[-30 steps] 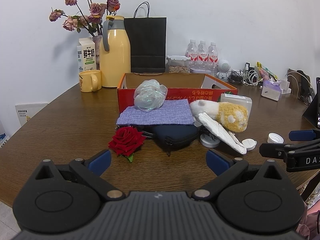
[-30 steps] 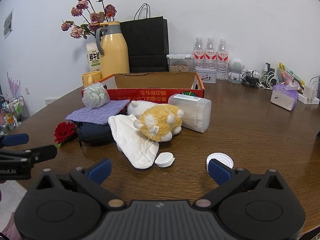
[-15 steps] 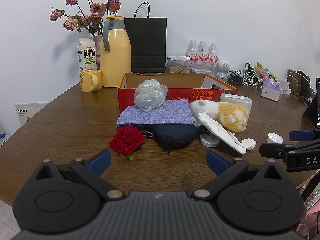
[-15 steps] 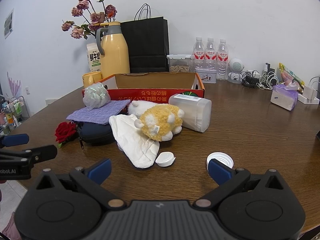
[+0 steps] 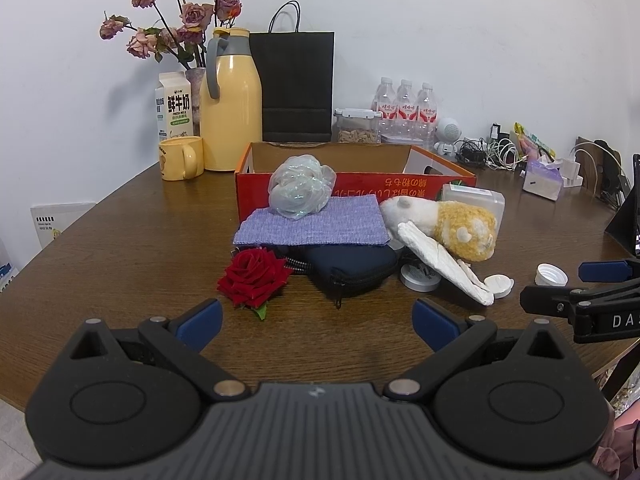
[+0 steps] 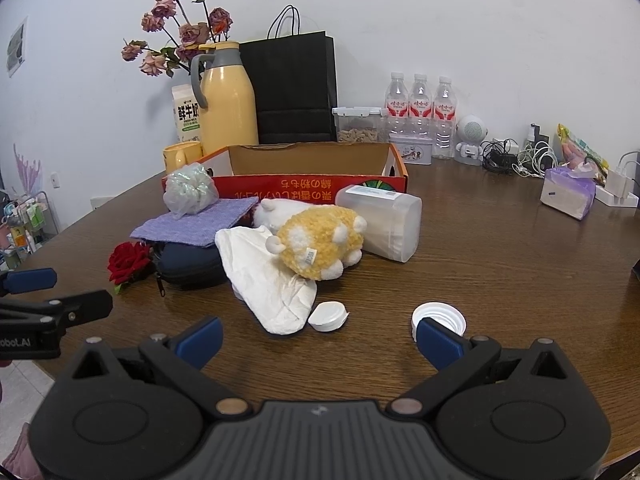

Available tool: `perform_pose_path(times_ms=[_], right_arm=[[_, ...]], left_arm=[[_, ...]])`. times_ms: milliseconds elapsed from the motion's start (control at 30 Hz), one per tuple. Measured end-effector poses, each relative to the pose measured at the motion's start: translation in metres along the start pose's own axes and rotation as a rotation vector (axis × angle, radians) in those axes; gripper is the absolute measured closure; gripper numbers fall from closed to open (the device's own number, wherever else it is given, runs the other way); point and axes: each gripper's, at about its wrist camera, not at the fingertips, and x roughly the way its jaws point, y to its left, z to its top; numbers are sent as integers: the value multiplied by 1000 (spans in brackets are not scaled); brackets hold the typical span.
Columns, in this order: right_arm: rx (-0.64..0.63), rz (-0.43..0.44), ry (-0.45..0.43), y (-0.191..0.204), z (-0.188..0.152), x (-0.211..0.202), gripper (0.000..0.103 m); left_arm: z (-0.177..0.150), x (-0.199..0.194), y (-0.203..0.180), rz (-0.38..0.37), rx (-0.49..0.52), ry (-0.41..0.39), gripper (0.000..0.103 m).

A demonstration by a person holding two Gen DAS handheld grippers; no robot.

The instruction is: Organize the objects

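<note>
Both grippers released above the cluttered surface (image 5: 120,240)

Ahead of the left gripper (image 5: 316,320) lie a red rose (image 5: 254,278) and a dark zip pouch (image 5: 348,268); the right gripper (image 6: 320,338) faces a white cap (image 6: 328,316), crumpled tissue (image 6: 268,284), a plush toy (image 6: 320,240), with the orange cardboard box (image 6: 304,192) beyond.

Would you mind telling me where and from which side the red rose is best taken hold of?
Grip the red rose across its bloom, coming from above and the near side. It lies free on the table, its short stem nearly hidden beneath, with the dark pouch close on its right.
</note>
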Motion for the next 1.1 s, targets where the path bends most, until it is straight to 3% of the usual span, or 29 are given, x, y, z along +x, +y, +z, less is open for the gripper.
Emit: perform_pose_path(times_ms=[467, 667, 733, 867, 933, 967, 1100], right_arm=[[-28, -89, 14, -35, -7, 31, 0], [-40, -84, 26, -54, -10, 43, 14], [-41, -83, 36, -60, -11, 47, 27], [-23, -66, 30, -71, -10, 51, 39], [-21, -47, 24, -73, -9, 53, 61], [-18, -41, 21, -75, -9, 53, 64], [-13, -34, 16, -78, -6, 58, 64]], left_arm=[[4, 25, 22, 50, -61, 31, 0], [7, 37, 32, 84, -85, 52, 0], [7, 41, 34, 94, -84, 55, 0], [10, 50, 38, 118, -86, 70, 0], [12, 54, 39, 130, -84, 70, 0], [13, 57, 40, 138, -82, 71, 0], [19, 68, 43, 156, -74, 71, 0]])
